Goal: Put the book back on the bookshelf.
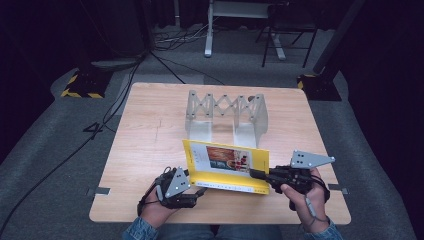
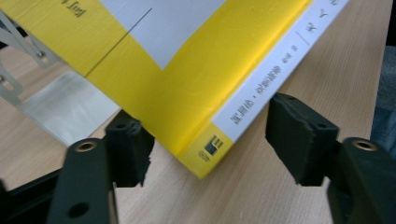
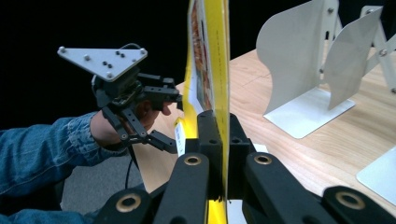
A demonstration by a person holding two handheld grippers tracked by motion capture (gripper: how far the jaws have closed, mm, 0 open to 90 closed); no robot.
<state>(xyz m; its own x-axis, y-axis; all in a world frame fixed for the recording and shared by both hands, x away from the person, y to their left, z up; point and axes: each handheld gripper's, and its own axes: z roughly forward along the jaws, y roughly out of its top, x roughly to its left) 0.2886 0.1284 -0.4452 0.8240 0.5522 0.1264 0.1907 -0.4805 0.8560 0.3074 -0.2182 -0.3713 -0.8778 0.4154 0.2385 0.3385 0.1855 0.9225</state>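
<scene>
upright on a wooden table (image 1: 150, 135), a yellow book (image 1: 227, 165) stands on its lower edge near the person's side, its cover with a picture facing the high camera. just behind it, toward the far edge, sits a metal expanding file rack (image 1: 225, 112), apart from the book. the right gripper (image 1: 257, 174) is clamped on the book's right edge; the right gripper view shows its two black jaws pressed tight on either side of the thin yellow board (image 3: 217, 70), which rises straight up between them. the left gripper (image 1: 200, 189) waits at the book's lower left corner with its jaws spread wide; in the left gripper view the spine corner (image 2: 205, 149), printed with small characters and a dark logo, sits between the two pads without touching either one. denim sleeves (image 3: 42, 149) cover both of the person's forearms.
</scene>
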